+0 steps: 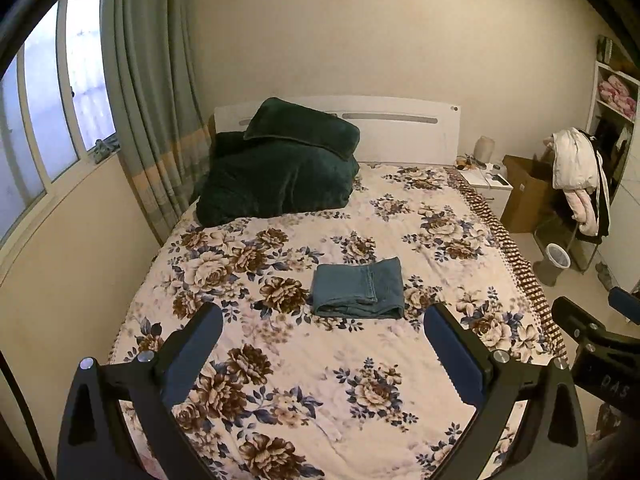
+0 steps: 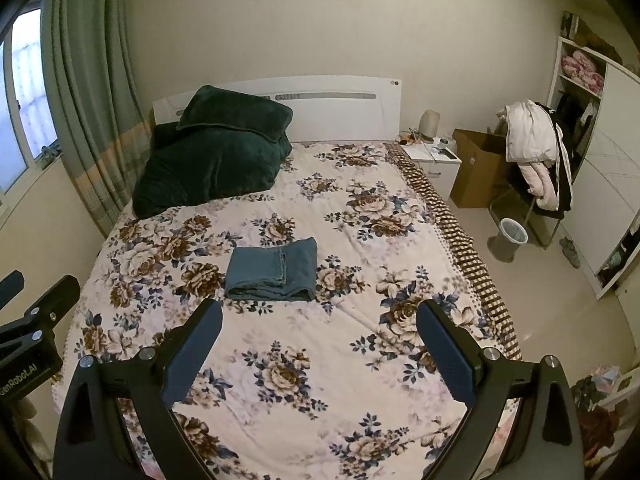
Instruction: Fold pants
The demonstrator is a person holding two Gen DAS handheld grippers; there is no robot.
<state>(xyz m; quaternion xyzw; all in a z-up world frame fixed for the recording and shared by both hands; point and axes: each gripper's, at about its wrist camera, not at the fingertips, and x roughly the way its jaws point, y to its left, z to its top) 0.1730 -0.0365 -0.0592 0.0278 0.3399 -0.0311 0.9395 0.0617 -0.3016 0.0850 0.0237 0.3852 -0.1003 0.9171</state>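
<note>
**Pants folded on bed, both claws clear**

Left wrist view: pants [image 1: 357, 289], a compact denim bundle, lie mid-bed [image 1: 280, 360]. Likely soft, moderately heavy, layers prone to slipping; best pinched at the thick folded near edge. Left claw [image 1: 322, 334] gapes wide, empty, angled down, well short.

Right wrist view: right claw [image 2: 319, 328] likewise wide, empty, hovering short of pants [image 2: 272, 275].

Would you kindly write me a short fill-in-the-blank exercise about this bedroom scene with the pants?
1. The blue jeans lie ____ into a compact rectangle on the floral bedspread.
2. The left gripper and right gripper both have their jaws ____, with nothing between them.
3. The dark green blanket is piled against the white ____ of the bed.
4. Beside the cardboard box, a chair is draped with ____.

Missing words: folded; open; headboard; clothes
</note>
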